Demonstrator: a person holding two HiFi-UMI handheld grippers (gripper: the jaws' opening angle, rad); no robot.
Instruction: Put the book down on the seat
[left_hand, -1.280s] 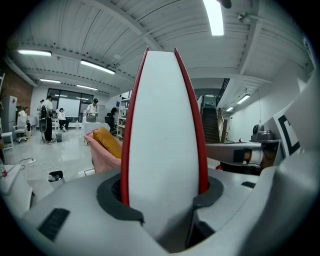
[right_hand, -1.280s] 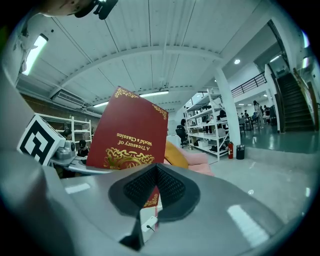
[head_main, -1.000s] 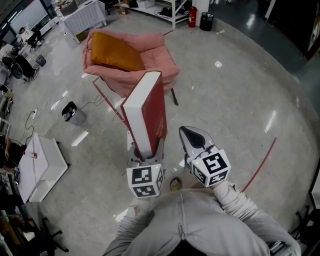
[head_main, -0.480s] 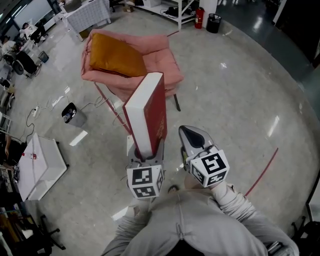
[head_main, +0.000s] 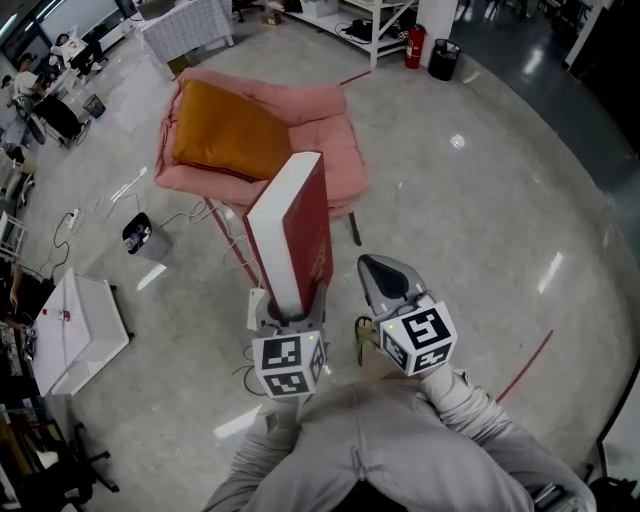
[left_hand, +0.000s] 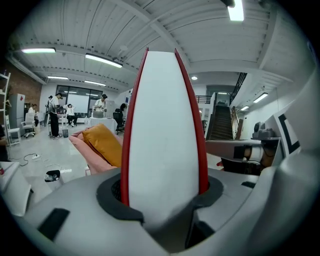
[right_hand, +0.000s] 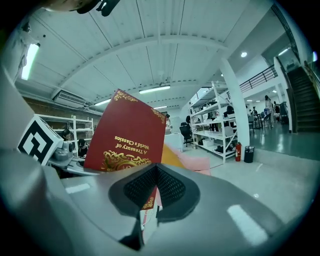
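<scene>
**Book clamped upright in my left jaws, seat not yet reached**

I am gripping the red book (head_main: 298, 225) by its lower end in my left gripper (head_main: 290, 308). The jaws are standing wide because the thick block of pages is filling the whole gap, with 1 red cover pressing against each pad. I am holding it upright with the white page edge facing me, so the weight is sitting straight down into the grip rather than levering sideways.

My right gripper (head_main: 386, 270) is hanging just beside the book without touching it. Its 2 jaws are closed together on nothing, and I judge it is being kept free to steady the cover if needed.

The book is in the air over the floor (head_main: 470, 230), apart from the pink armchair (head_main: 265, 85) ahead of me. An orange cushion (head_main: 228, 130) is lying across the left of the chair, leaving the bare seat (head_main: 335, 150) showing on the right. I am judging that bare patch to be the landing place, with the book needing to tip flat first.
</scene>
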